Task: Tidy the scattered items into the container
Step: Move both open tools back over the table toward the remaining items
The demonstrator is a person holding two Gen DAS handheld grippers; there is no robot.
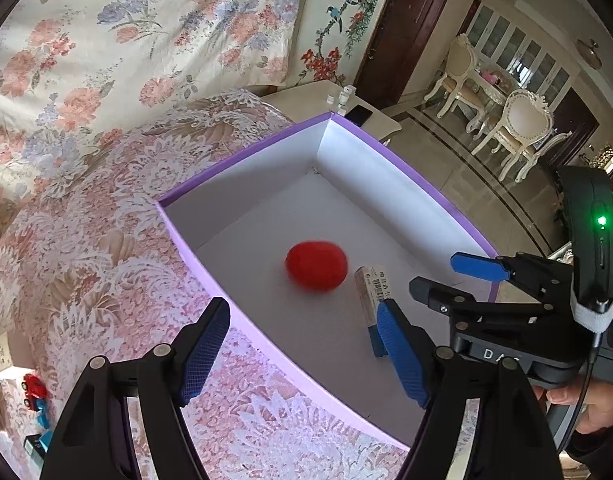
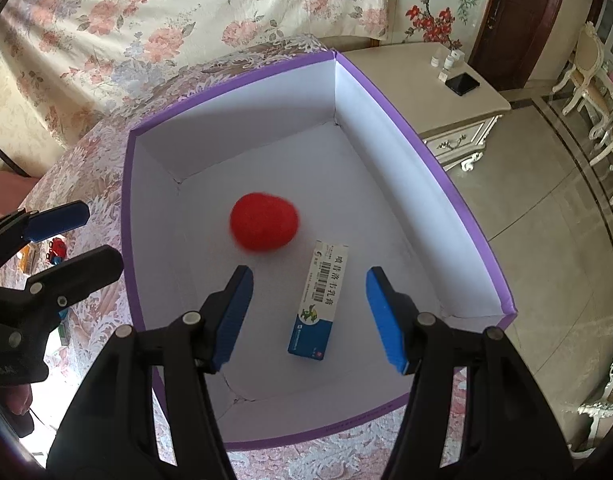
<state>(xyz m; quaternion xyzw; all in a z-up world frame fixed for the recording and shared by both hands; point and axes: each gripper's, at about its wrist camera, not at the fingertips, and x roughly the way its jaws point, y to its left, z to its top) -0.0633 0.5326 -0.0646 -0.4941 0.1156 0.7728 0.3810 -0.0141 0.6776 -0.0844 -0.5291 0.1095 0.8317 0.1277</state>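
A purple box with white inner walls stands on a pink lace-covered table. On its floor lie a fuzzy red ball and a blue-and-white medicine carton. My left gripper hangs open over the box's near-left wall, holding nothing. My right gripper is open above the carton, which lies flat on the floor between its fingers, untouched. Each gripper shows in the other's view: the right gripper and the left gripper.
A small red toy car and other small items lie on the table left of the box. A cream side cabinet carries bottles and a dark phone. Floral fabric hangs behind; dining chairs stand on the tiled floor.
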